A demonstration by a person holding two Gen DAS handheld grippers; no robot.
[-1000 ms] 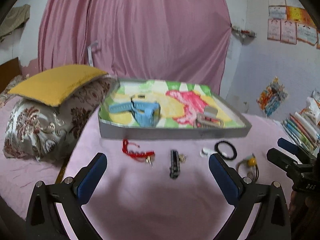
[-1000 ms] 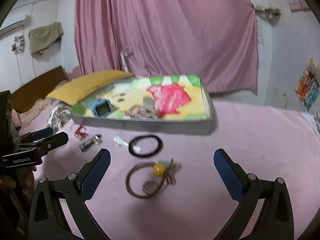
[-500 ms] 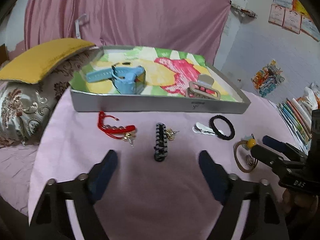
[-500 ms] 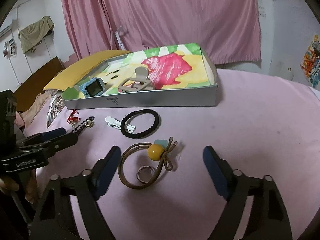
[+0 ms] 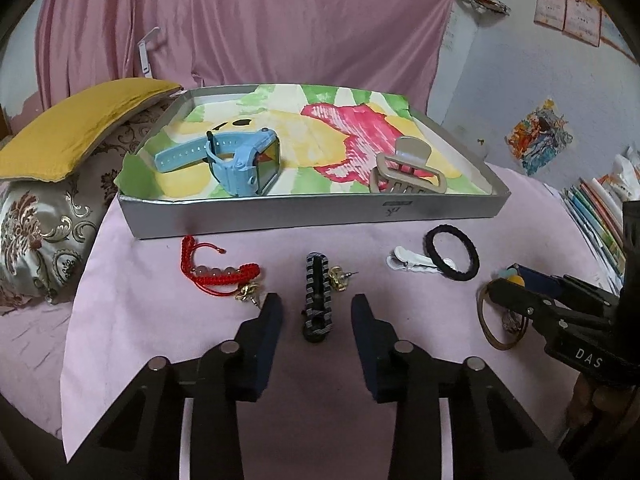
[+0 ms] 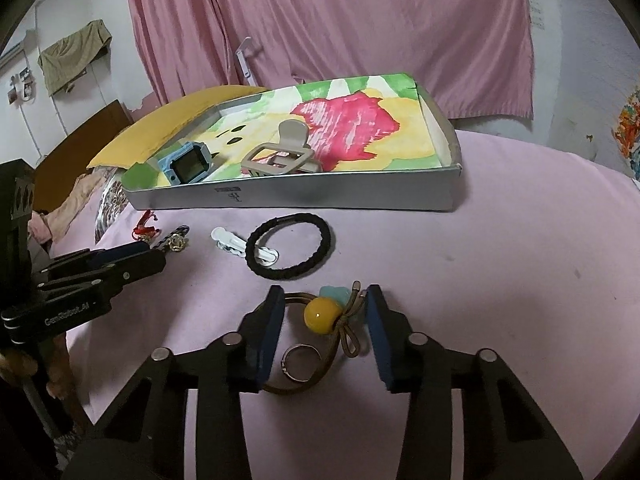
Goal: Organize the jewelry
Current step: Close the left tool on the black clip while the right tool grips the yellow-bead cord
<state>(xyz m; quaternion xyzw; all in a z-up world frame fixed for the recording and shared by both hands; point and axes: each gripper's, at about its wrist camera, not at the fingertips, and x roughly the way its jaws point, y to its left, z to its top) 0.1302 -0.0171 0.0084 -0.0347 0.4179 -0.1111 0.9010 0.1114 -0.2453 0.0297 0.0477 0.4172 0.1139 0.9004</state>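
Observation:
A grey tray (image 5: 280, 216) (image 6: 320, 196) with a flower-painted floor holds a blue watch (image 5: 240, 160) and a beige claw clip (image 5: 404, 168). On the pink cloth lie a red bracelet (image 5: 216, 272), a black-grey striped clip (image 5: 318, 296), a gold earring (image 5: 338, 276), a white clip (image 5: 408, 260) and a black hair tie (image 5: 452, 252). My left gripper (image 5: 316, 312) is open, its fingers straddling the striped clip's near end. My right gripper (image 6: 324, 312) is open around a brown hair tie with a yellow bead (image 6: 320, 316); a silver ring (image 6: 300, 360) lies beside it.
A yellow cushion (image 5: 76, 128) on a patterned pillow (image 5: 40, 232) sits left of the tray. A pink curtain (image 5: 240, 20) hangs behind. Stacked books (image 5: 596, 208) lie at the right. The cloth's edge drops off at the left.
Both grippers have moved forward and down toward the cloth and narrowed. The left now straddles the striped clip; the right now straddles the beaded hair tie.

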